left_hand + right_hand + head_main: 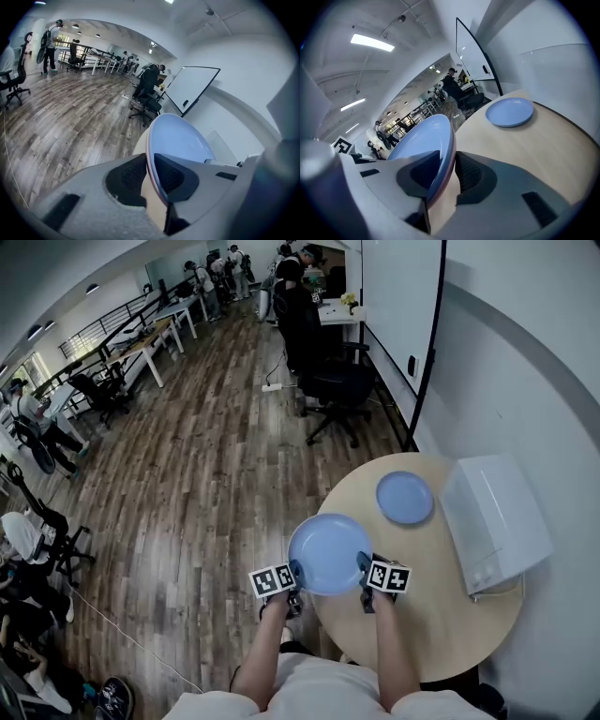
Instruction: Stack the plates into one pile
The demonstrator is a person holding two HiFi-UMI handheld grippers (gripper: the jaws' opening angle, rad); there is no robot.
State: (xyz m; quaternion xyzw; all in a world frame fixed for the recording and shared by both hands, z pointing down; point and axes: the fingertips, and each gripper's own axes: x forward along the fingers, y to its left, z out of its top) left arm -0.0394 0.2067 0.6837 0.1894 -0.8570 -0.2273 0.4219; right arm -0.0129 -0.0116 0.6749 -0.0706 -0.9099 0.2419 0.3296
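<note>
A large light-blue plate (328,551) hangs in the air over the near left edge of the round wooden table (441,624). My left gripper (294,574) is shut on its left rim, and my right gripper (364,570) is shut on its right rim. In the left gripper view the plate (180,140) stands edge-on between the jaws of the left gripper (151,174). The right gripper view shows the plate (423,145) pinched by the right gripper (447,176) likewise. A smaller blue plate (405,497) lies flat on the table farther back, also visible as the small plate (509,112) ahead.
A white box-shaped appliance (495,519) stands on the table's right side by the wall. A black office chair (339,390) and a whiteboard (403,306) are beyond the table. Wooden floor (197,484) lies to the left, with people and desks far off.
</note>
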